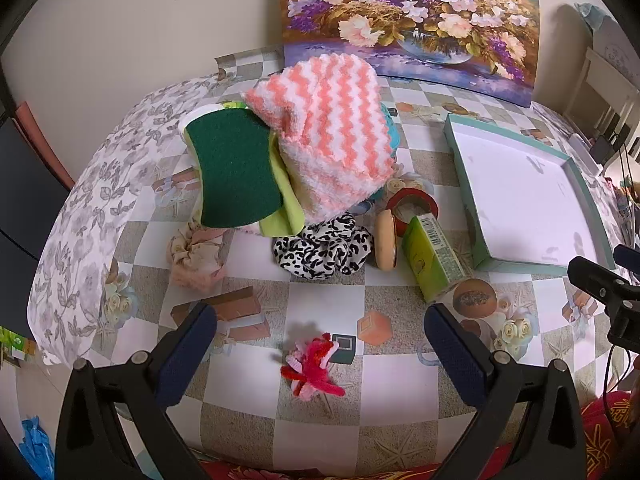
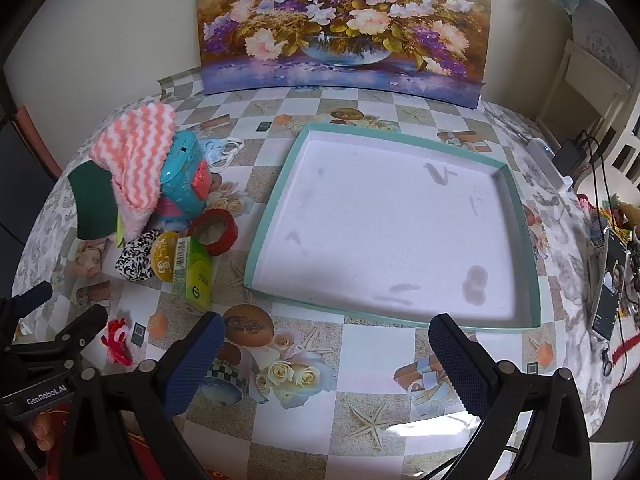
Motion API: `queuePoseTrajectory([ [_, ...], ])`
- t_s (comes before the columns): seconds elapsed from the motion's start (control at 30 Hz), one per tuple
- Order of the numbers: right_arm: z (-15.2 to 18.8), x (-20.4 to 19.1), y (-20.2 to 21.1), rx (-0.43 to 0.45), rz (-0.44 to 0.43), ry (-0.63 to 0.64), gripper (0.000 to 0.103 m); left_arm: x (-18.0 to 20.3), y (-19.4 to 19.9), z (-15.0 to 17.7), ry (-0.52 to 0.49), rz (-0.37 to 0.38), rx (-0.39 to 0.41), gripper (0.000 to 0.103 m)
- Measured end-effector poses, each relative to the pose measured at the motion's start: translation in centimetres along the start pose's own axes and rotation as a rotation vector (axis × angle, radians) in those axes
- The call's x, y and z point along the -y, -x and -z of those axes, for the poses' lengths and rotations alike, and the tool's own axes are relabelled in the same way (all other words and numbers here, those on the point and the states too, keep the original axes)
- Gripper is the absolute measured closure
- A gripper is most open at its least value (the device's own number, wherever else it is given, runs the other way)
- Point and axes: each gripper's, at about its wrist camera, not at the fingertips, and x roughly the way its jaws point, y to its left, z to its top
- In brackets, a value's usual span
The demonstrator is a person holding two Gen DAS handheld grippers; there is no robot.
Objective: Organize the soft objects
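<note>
**Two open grippers held above a cluttered desk beside a shallow tray**

The desk is covered with a checked cloth printed with roses, starfish and gift boxes; a leaf-patterned cloth is seen beyond its left edge. A flower painting is propped against the pale wall at the far edge. A shallow teal-rimmed tray with a white floor is laid on the right half of the desk, nothing resting in it.

The soft objects are gathered left of the tray: a pink-and-white striped cloth is draped over a turquoise toy, with a green scouring sponge leaning against it. In front lie a leopard-print scrunchie and a beige scrunchie. A red tape roll, a round yellow item and a green carton are crowded between the pile and the tray's near left corner. A red-and-pink pipe-cleaner bundle lies alone on open desk nearer the front edge.

The left gripper is held low over the bundle, jaws wide apart, nothing between them. The right gripper is poised before the tray's near rim, jaws likewise spread and empty.
</note>
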Motion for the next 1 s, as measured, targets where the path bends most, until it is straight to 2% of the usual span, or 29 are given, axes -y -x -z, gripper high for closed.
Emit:
queuePoseTrajectory([
  [1.0,0.01,-0.06,0.02,-0.002,-0.004,-0.002,0.0,-0.15,-0.39,0.1,0.008,-0.005,-0.021,0.0],
])
